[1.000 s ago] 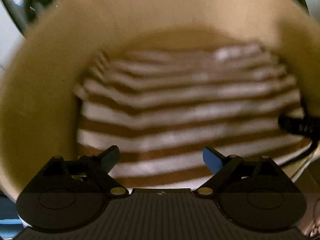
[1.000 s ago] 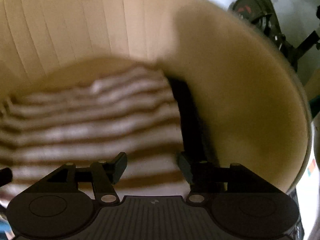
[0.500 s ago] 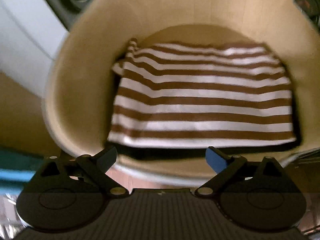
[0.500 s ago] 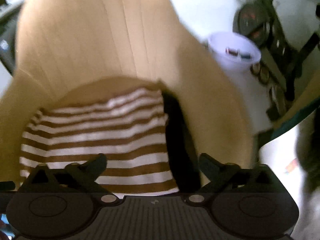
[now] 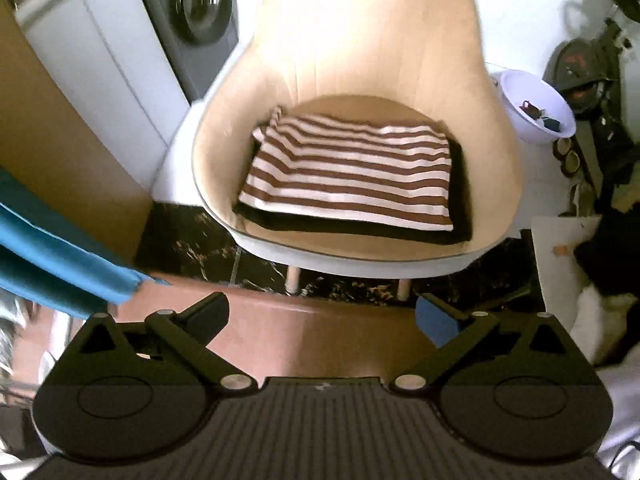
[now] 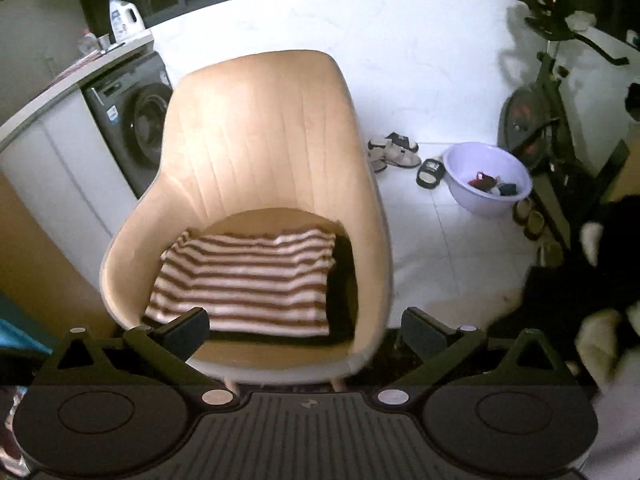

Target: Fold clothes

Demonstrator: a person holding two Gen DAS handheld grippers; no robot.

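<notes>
A folded brown-and-white striped garment (image 5: 348,172) lies flat on a folded black garment (image 5: 460,200) on the seat of a beige armchair (image 5: 368,40). Both show in the right wrist view too, striped garment (image 6: 244,280), black garment (image 6: 344,280), armchair (image 6: 260,132). My left gripper (image 5: 320,316) is open and empty, held back from the chair above a reddish-brown surface (image 5: 304,340). My right gripper (image 6: 306,326) is open and empty, in front of the chair's front edge.
A washing machine (image 6: 132,128) stands behind the chair at left. A white basin (image 6: 486,178) with small items, shoes (image 6: 392,152) and an exercise bike (image 6: 540,120) stand on the white floor at right. Blue cloth (image 5: 52,248) hangs at left.
Both grippers have pulled back and up from the chair seat. The striped garment now looks small and far, and the whole chair and room have come into view.
</notes>
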